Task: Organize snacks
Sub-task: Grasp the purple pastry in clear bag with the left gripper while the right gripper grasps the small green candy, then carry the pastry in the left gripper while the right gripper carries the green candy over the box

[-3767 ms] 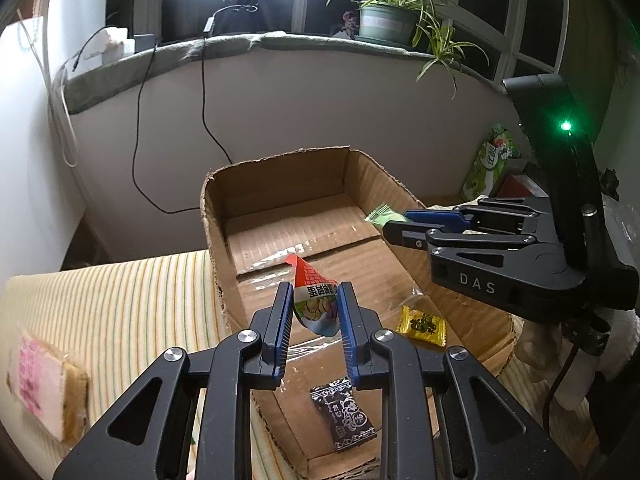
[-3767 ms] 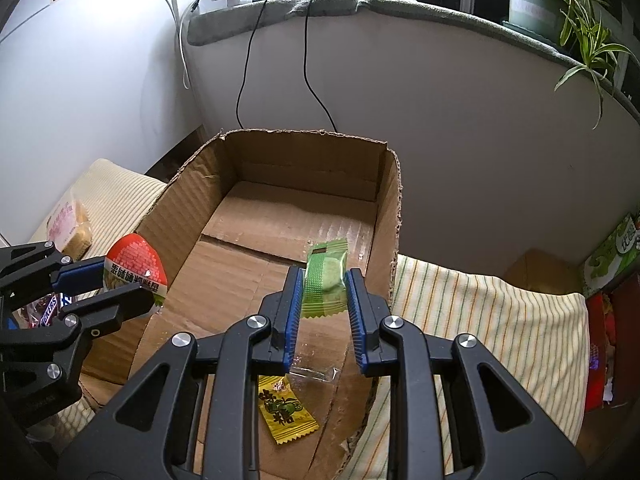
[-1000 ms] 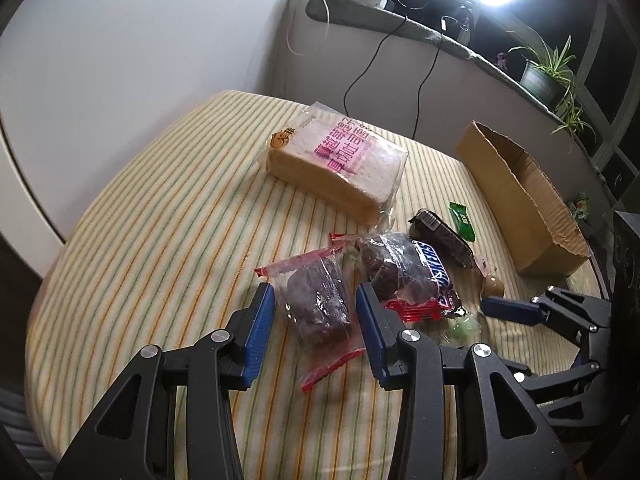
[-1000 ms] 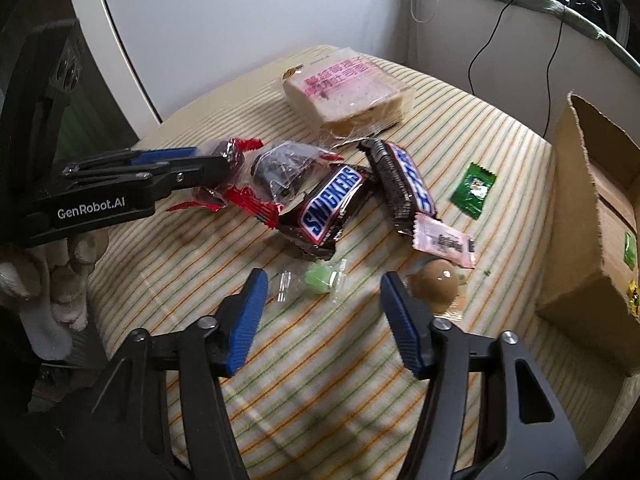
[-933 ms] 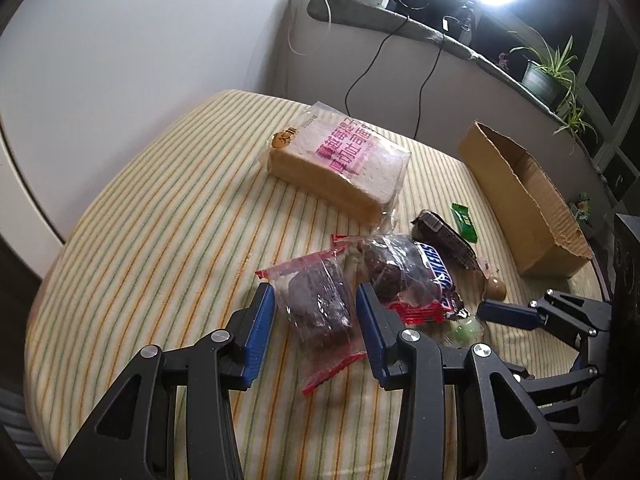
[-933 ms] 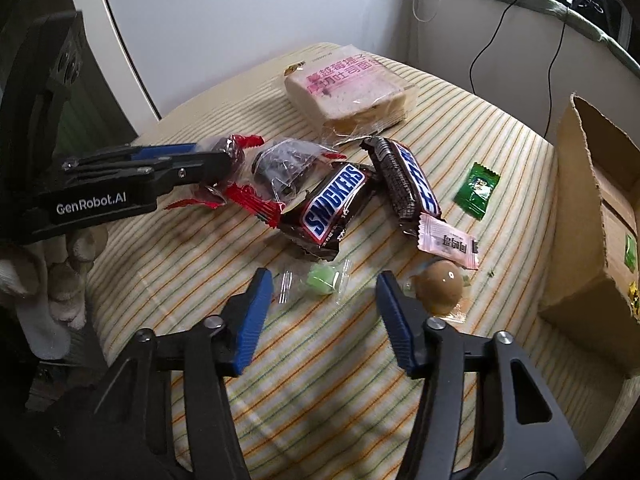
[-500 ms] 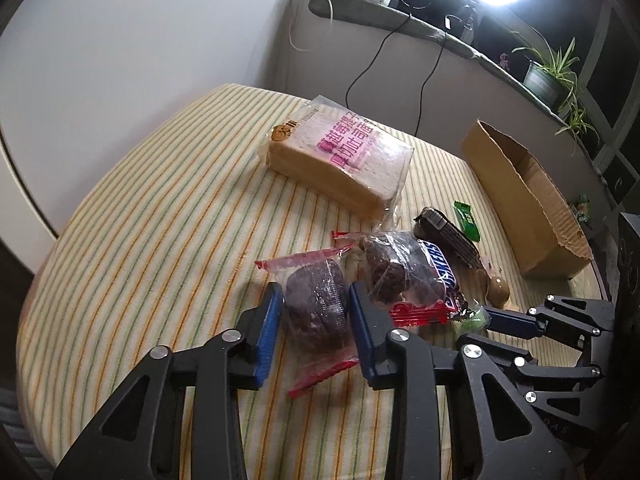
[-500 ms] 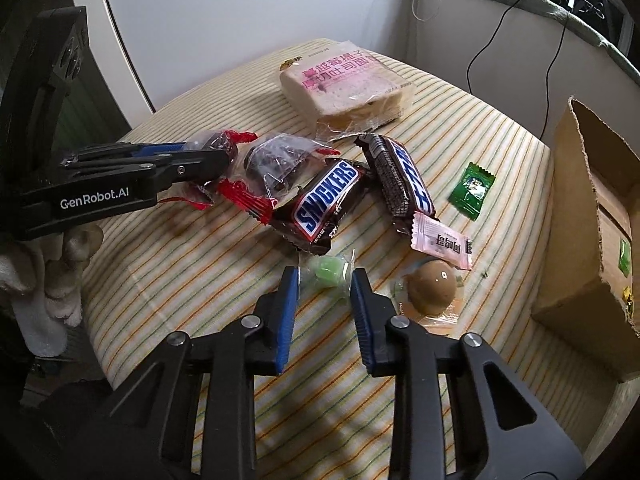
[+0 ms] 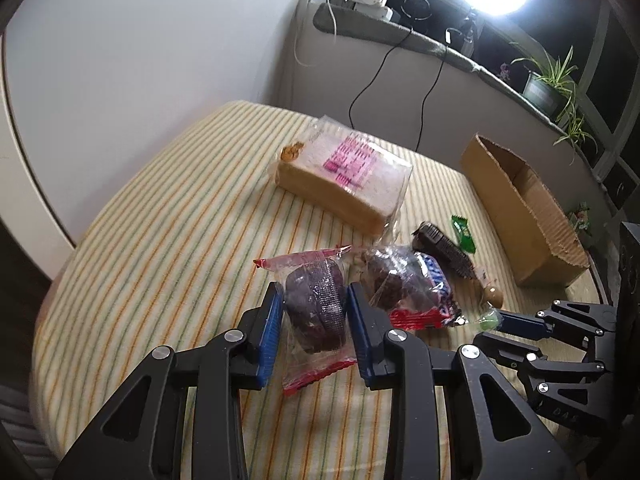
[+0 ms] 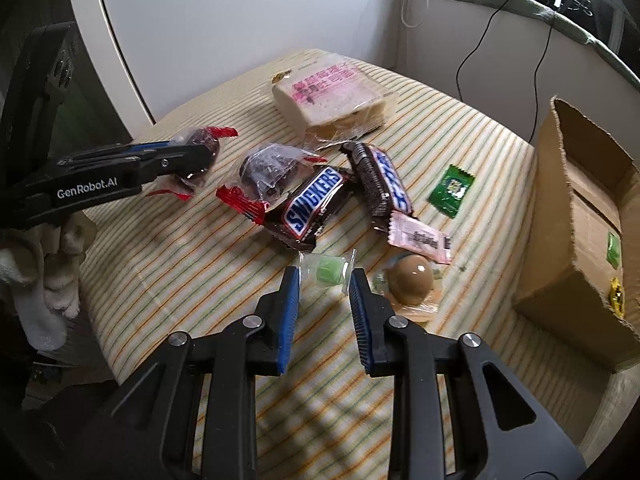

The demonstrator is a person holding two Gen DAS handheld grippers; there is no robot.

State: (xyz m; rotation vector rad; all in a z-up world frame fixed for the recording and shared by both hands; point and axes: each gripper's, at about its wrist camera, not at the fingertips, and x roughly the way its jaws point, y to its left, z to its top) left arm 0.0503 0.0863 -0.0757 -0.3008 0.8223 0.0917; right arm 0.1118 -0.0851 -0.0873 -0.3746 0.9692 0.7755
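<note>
1. The left gripper [image 9: 314,320] has just closed its jaws on a dark purple cake in a clear wrapper [image 9: 316,308] with red ends; both blue pads press its sides, and the pack sits on the striped cloth [image 9: 160,240] near the middle of the table.
2. The right gripper [image 10: 325,284] has just drawn its jaws in narrow on a small green candy in a clear wrapper [image 10: 330,270]; the pads meet the wrapper's 2 edges, near the front of the snack cluster.
3. Open room: the cloth left of the cluster is bare out to the rounded table edge, where a white curved panel [image 9: 24,184] rises. The cloth in front of the right gripper's body is bare too.
4. Crowded side: just beside the green candy lie a brown round sweet [image 10: 412,276], a pink sachet [image 10: 420,238] and a Snickers bar [image 10: 314,204]. A second Snickers bar [image 10: 380,180] lies next to it, a second dark cake pack [image 10: 268,172] touches the first bar, and a green sachet [image 10: 452,188] lies apart toward the box.
5. A wrapped slab of sliced bread [image 9: 344,172] lies behind the cluster, toward the far edge.
6. The cardboard box [image 10: 560,208] stands open-topped at the table's right edge, its near wall ragged. Inside, a green packet [image 10: 614,248] and a yellow candy [image 10: 616,296] show; the rest of its floor is hidden.
</note>
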